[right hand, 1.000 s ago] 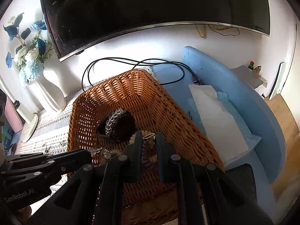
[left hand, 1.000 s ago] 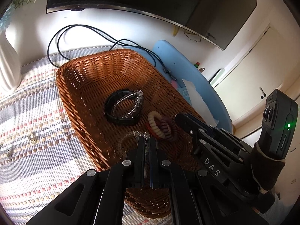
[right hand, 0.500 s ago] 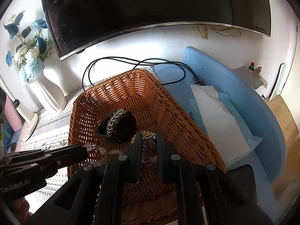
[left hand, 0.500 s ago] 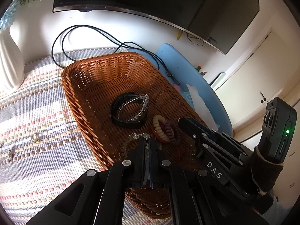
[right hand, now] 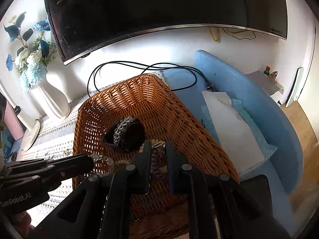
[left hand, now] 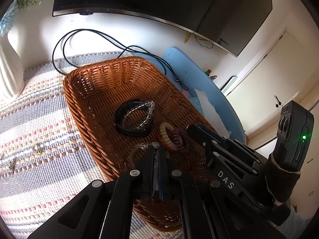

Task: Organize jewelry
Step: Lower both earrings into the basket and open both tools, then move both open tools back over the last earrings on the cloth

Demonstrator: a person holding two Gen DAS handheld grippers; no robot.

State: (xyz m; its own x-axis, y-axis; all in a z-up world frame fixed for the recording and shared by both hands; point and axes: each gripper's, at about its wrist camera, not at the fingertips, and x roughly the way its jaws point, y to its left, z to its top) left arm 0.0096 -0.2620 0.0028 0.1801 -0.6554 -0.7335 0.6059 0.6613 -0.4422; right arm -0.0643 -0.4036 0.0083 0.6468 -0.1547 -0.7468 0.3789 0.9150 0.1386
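A brown wicker basket [left hand: 67, 91] [right hand: 79, 117] sits on a striped woven mat [left hand: 30, 119]. In it lie a black band [left hand: 129, 133] [right hand: 135, 135] with a clear bead bracelet [left hand: 148, 109] [right hand: 120, 128] over it, and cream and maroon spiral hair ties [left hand: 173, 137]. My left gripper [left hand: 157, 149] [right hand: 89, 162] is shut on a crystal bead chain [left hand: 146, 145] [right hand: 101, 158] over the basket's near left rim. My right gripper [right hand: 158, 146] [left hand: 190, 128] hangs over the hair ties. Its fingers stand narrowly apart with a small silver trinket [right hand: 159, 145] pinched between the tips.
A white vase [left hand: 10, 69] [right hand: 49, 97] stands at the left, black cables [left hand: 79, 33] run behind the basket under a dark screen. A blue board [right hand: 259, 103] with white paper [right hand: 229, 123] lies right of the basket. Small metal pieces [left hand: 36, 148] lie on the mat.
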